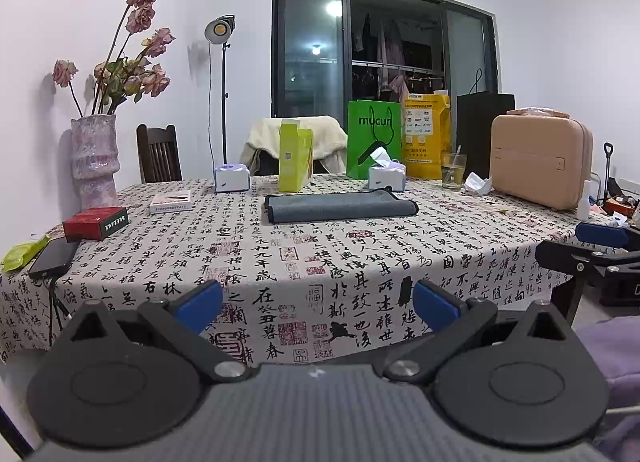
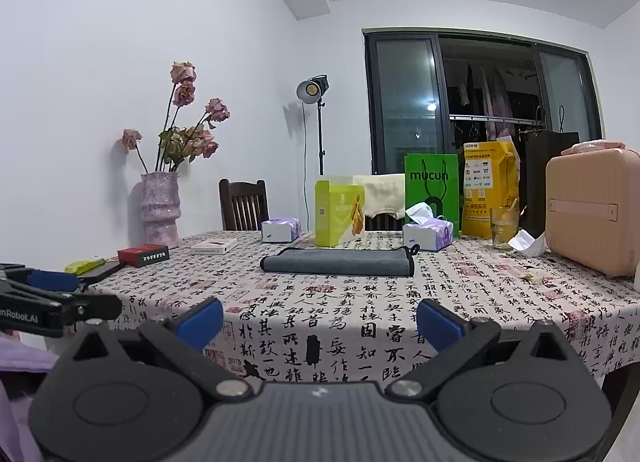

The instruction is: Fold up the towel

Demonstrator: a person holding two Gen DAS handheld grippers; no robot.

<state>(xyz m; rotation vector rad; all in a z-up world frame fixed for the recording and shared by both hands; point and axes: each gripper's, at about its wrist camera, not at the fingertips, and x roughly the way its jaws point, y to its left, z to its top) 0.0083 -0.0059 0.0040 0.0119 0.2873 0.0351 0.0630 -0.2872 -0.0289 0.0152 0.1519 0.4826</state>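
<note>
A grey towel (image 1: 338, 207) lies folded in a flat rectangle on the far middle of the table; it also shows in the right wrist view (image 2: 338, 262). My left gripper (image 1: 318, 302) is open and empty, held off the table's near edge, well short of the towel. My right gripper (image 2: 318, 322) is open and empty too, also back from the near edge. Each gripper shows at the side of the other's view: the right gripper (image 1: 588, 250) at the right, the left gripper (image 2: 52, 294) at the left.
A calligraphy-print tablecloth (image 1: 360, 262) covers the table. Behind the towel stand a yellow-green box (image 1: 295, 156), two tissue boxes (image 1: 387, 177), a green bag (image 1: 374, 138), a glass (image 1: 453, 171) and a pink case (image 1: 540, 160). A vase (image 1: 95, 160), red box (image 1: 96, 223) and phone (image 1: 54, 258) sit left.
</note>
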